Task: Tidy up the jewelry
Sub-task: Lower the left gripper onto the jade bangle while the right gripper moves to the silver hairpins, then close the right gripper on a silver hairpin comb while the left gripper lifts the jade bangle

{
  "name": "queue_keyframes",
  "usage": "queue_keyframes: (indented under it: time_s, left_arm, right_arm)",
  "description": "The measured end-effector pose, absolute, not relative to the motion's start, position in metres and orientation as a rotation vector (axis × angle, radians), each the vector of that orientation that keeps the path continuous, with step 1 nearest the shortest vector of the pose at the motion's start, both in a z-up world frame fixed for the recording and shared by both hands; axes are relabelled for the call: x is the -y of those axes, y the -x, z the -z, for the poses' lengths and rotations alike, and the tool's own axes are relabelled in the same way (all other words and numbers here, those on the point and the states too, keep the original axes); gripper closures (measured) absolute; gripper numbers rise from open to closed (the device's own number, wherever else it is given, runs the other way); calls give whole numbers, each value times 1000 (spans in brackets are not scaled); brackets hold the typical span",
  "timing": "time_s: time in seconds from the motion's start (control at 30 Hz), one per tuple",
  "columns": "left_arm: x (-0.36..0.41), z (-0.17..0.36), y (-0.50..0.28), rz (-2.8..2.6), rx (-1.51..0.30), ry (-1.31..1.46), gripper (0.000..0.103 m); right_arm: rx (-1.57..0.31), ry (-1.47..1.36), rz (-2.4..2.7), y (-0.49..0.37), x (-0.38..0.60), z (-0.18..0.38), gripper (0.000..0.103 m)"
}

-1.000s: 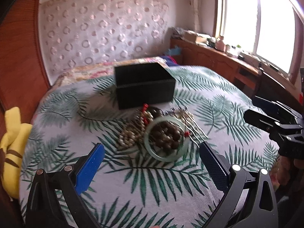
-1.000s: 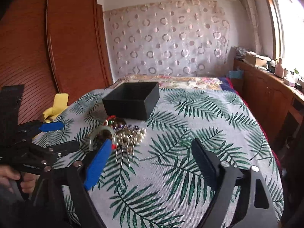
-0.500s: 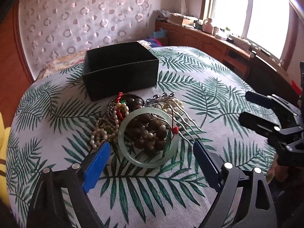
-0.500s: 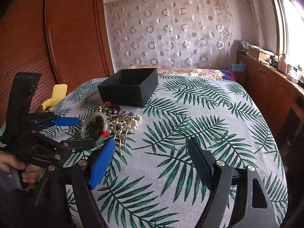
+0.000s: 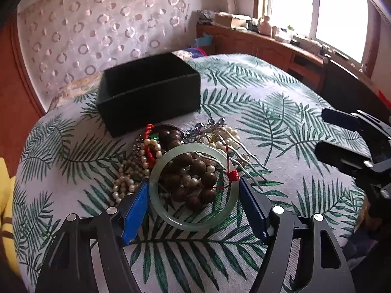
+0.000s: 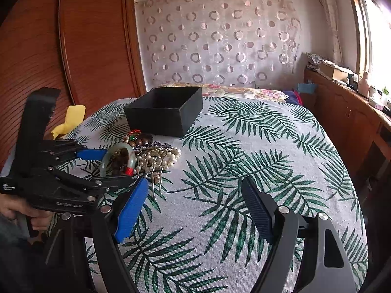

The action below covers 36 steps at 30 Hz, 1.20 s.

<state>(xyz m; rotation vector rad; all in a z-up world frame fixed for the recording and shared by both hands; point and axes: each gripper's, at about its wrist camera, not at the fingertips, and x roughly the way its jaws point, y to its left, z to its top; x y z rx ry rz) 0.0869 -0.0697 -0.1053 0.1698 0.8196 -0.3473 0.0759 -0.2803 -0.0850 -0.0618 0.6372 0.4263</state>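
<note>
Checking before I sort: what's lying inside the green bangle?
Inside the green bangle lie dark brown wooden beads mixed with small pearls; whatever lies beneath them is covered.

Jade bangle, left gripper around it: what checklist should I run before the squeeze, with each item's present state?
1. Left gripper open, one finger on either side of the jade bangle: ok.
2. Pads touching the bangle: cannot tell.
3. Bangle free of other pieces: not ok; brown beads lie inside it and a red cord crosses its rim.
4. Black box open on top: ok.
5. Right gripper open, away from the pile: ok.
</note>
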Motion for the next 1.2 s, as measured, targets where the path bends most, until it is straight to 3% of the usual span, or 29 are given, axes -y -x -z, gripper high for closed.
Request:
queue_keyframes:
  time_s: [0.47, 0.87, 1.0, 1.2]
  left_arm:
    - [22, 74, -57, 297, -716, -58, 34]
    - [11, 75, -50, 288, -699, -24, 34]
    - [11, 75, -51, 290, -700, -22, 34]
    - [12, 75, -51, 291, -701, -21, 34]
  right_arm:
    - [-738, 144, -583, -106, 224, 94, 41]
    - [-856, 231, -591, -128, 192, 113, 43]
    - [-869, 266, -573, -129, 189, 118, 62]
    - [-840, 255, -558, -123, 202, 110, 66]
